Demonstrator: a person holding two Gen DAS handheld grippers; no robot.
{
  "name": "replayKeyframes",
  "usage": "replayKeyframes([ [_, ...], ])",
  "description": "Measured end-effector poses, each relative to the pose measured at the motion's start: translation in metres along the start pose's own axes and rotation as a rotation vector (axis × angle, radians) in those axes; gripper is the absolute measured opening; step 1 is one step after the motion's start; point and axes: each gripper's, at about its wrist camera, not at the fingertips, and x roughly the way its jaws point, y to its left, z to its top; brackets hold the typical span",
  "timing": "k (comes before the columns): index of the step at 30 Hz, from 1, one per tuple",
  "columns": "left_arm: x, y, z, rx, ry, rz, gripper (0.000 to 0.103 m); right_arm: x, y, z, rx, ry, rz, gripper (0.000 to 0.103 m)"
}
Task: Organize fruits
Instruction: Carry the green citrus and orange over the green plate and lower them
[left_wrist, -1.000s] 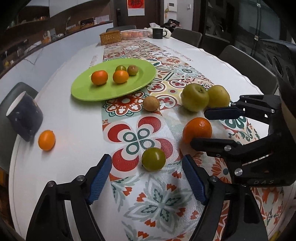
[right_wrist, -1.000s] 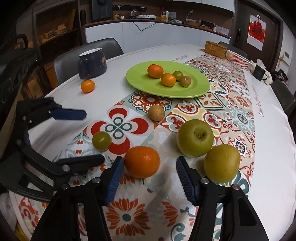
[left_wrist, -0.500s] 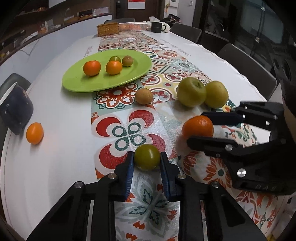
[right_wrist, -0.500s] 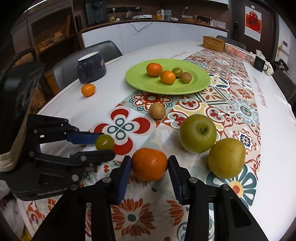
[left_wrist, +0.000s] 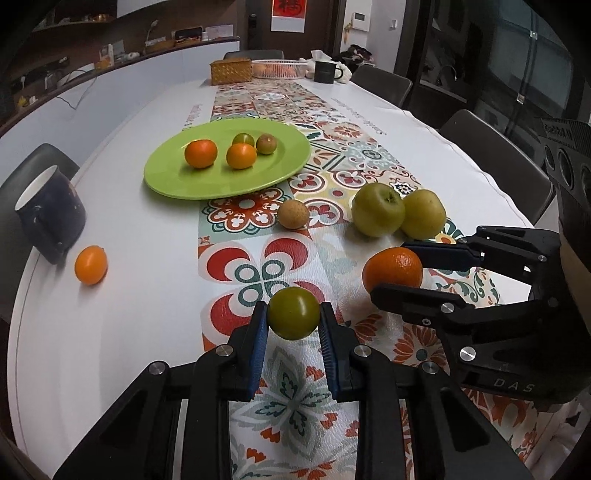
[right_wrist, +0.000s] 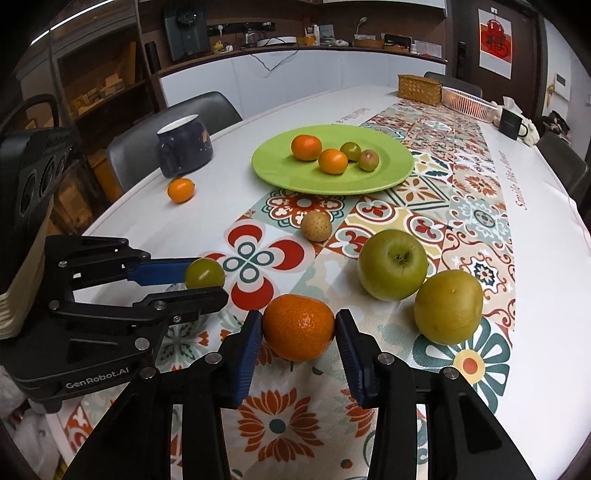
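My left gripper (left_wrist: 293, 321) is shut on a small green fruit (left_wrist: 293, 313), held just above the patterned runner; it also shows in the right wrist view (right_wrist: 204, 273). My right gripper (right_wrist: 298, 328) is shut on an orange mandarin (right_wrist: 298, 326), seen too in the left wrist view (left_wrist: 392, 269). A green plate (left_wrist: 221, 181) holds several small fruits. A green apple (left_wrist: 377, 209), a yellow pear (left_wrist: 423, 214), a small brown fruit (left_wrist: 293, 215) and a loose orange kumquat (left_wrist: 91, 264) lie on the table.
A dark blue mug (left_wrist: 50, 218) stands at the left table edge near the kumquat. A wicker box (left_wrist: 231, 71), a white basket (left_wrist: 279, 69) and a black mug (left_wrist: 325, 72) stand at the far end. Chairs line both sides.
Both grippers closed from open onto their fruits, the left on the green fruit and the right on the mandarin. Both have since lifted slightly.
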Motion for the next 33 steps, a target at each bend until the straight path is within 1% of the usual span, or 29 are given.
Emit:
replayKeyframes([
  [6,-0.012,0.002,0.004,-0.026,-0.019,0.014,0.027,-0.009,0.002,0.006,0.0,-0.027,-0.004,0.042],
  [13,-0.029,0.008,0.019,-0.042,-0.059,0.04,0.027,-0.022,0.004,0.021,-0.007,-0.075,-0.007,0.042],
  [19,-0.036,0.015,0.037,-0.04,-0.092,0.074,0.027,-0.028,0.002,0.046,-0.011,-0.118,-0.015,0.042],
  [24,-0.037,0.025,0.055,-0.042,-0.11,0.099,0.027,-0.027,-0.001,0.068,-0.024,-0.136,-0.026,0.042],
  [33,-0.037,0.04,0.089,-0.043,-0.142,0.113,0.027,-0.023,-0.007,0.106,-0.032,-0.163,-0.04,0.042],
])
